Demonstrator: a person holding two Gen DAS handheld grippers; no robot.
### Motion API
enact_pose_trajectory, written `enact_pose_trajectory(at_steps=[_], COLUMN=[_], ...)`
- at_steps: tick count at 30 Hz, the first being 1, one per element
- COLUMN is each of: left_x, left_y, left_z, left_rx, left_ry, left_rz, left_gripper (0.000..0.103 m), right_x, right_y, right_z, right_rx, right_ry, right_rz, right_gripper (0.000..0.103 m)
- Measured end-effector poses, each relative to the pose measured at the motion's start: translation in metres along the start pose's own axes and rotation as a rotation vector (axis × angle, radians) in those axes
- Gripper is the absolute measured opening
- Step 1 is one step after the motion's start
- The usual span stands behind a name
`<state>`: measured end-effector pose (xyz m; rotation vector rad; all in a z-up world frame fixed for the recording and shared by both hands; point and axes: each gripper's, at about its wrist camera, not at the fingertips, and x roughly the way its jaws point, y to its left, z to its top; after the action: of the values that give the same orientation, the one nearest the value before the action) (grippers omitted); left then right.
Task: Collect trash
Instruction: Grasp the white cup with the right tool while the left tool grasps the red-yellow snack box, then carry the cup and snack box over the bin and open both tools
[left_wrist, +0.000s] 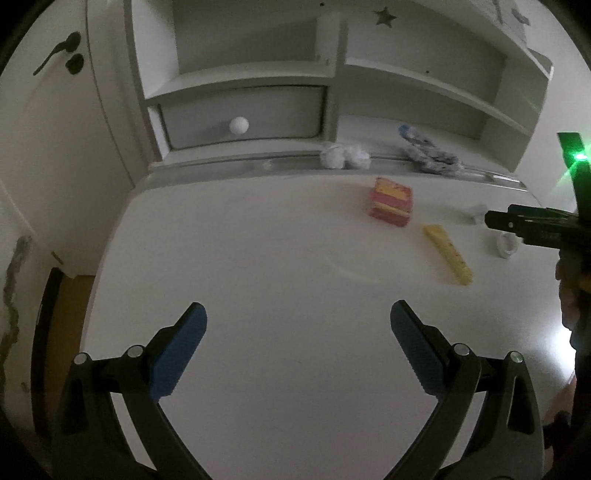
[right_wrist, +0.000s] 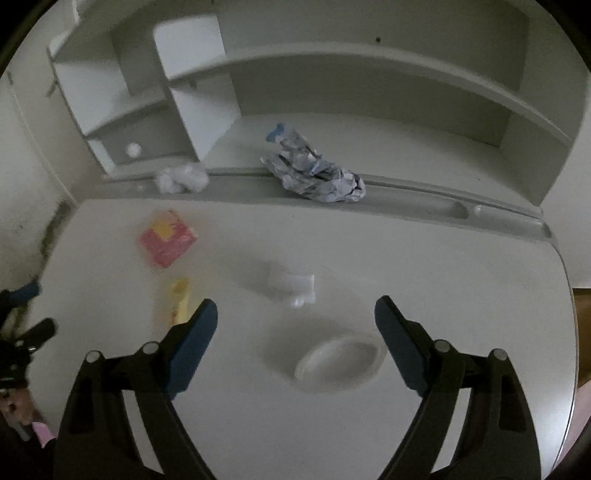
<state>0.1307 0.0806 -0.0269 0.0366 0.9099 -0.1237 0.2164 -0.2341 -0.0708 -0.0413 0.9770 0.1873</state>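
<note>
Dim room, white desk surface (left_wrist: 258, 258) with a white shelf unit (left_wrist: 332, 77) along the top of the frame, plus a door with a dark handle (left_wrist: 59, 50) upper left. The one drawer (left_wrist: 243, 118) with a round knob is closed, and the shelves look bare. Trash count: one crumpled blue-white wrapper (right_wrist: 314, 170) and one wad of white tissue (right_wrist: 181, 179) at the shelf's base, one pink-yellow box (right_wrist: 168, 236) left of centre, one yellow packet (left_wrist: 448, 254), one small white paper scrap (right_wrist: 293, 284), one clear plastic lid (right_wrist: 340, 360) low in the right view. Left gripper (left_wrist: 297, 323) and right gripper (right_wrist: 295, 319) both have jaws spread wide, nothing between the left ones, lid lying under the right gap
</note>
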Motion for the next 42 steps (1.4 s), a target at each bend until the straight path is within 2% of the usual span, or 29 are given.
enact_pose_trajectory(at_steps=[6,7,9,10,15,22,27,28,29,32,37,42], left_x=[0.028,0.031,0.039,0.043,0.060,0.093,0.114,0.115,0.115,0.110,0.088,0.051], left_y=[-0.004,-0.006,-0.012,-0.016,-0.041,-0.078,-0.088,-0.088,-0.089,-0.093,-0.115,-0.186], left_z=[0.009,0.012,0.019,0.023,0.044,0.080,0.089,0.089,0.089,0.090,0.090,0.070], left_rx=[0.017,0.017,0.016,0.019,0.065,0.107,0.103,0.103,0.105,0.133,0.128,0.208], left_ry=[0.031,0.035,0.041,0.043,0.037,0.072,0.100,0.100,0.092,0.067,0.038,-0.005], left_rz=[0.006,0.004,-0.021,-0.034,-0.049,-0.086,-0.056,-0.057,-0.052,-0.024,-0.031,-0.138], left_gripper=[0.097,0.097,0.097,0.097,0.097,0.097,0.096,0.094,0.085,0.042,0.042,0.042], right_x=[0.017,0.020,0.021,0.021,0.001,-0.029,-0.039,-0.044,-0.049,-0.064,-0.112,-0.162], right_y=[0.001,0.000,0.000,0.000,0.001,-0.007,-0.016,-0.021,-0.026,-0.041,-0.090,-0.158], right_z=[0.004,0.006,0.008,0.009,0.004,-0.017,-0.031,-0.035,-0.039,-0.050,-0.093,-0.166], right_rx=[0.009,0.016,0.008,0.004,-0.018,-0.012,-0.003,0.004,0.014,0.043,0.154,0.354], right_ry=[0.025,0.028,0.021,0.017,-0.021,-0.040,-0.036,-0.040,-0.044,-0.063,-0.121,-0.154], right_rz=[0.000,0.002,-0.006,-0.012,-0.002,0.035,0.035,0.032,0.029,0.019,-0.044,-0.141], right_gripper=[0.065,0.057,0.049,0.031,0.030,0.030,0.030,0.030,0.030,0.030,0.030,0.030])
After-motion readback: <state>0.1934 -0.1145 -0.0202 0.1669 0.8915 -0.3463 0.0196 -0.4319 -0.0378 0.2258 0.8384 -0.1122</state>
